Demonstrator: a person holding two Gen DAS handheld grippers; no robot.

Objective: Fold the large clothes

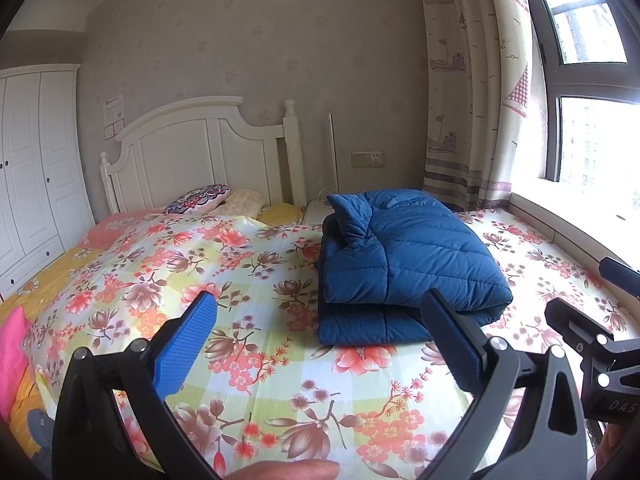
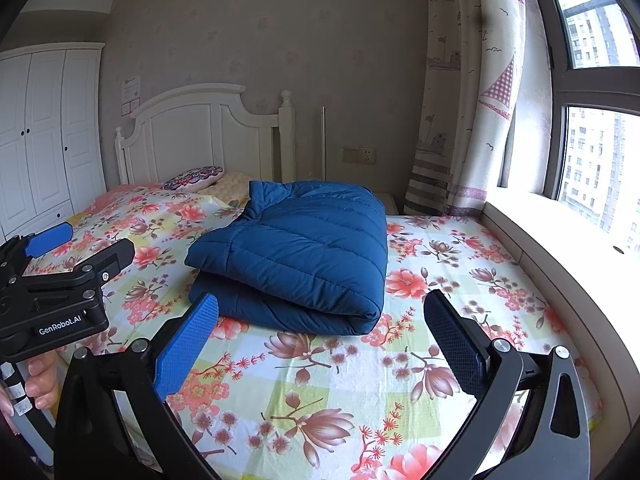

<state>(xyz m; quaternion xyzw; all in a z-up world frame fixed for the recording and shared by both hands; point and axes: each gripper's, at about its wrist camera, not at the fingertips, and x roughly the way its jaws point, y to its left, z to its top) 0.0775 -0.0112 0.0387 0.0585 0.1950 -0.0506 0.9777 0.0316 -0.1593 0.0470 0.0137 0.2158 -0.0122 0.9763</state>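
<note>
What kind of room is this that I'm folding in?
Most likely a bedroom in a home. A bed with a white headboard and floral sheet fills the view, a white wardrobe stands against the wall, and the folded blue jacket lies on the bed, with both grippers open.

Left claw (image 1: 320,320) and right claw (image 2: 320,320) — both spread wide, empty.

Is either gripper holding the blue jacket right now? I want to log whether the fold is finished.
No: the folded blue jacket lies free on the floral bedspread, and the right gripper and left gripper stand open short of it.
</note>
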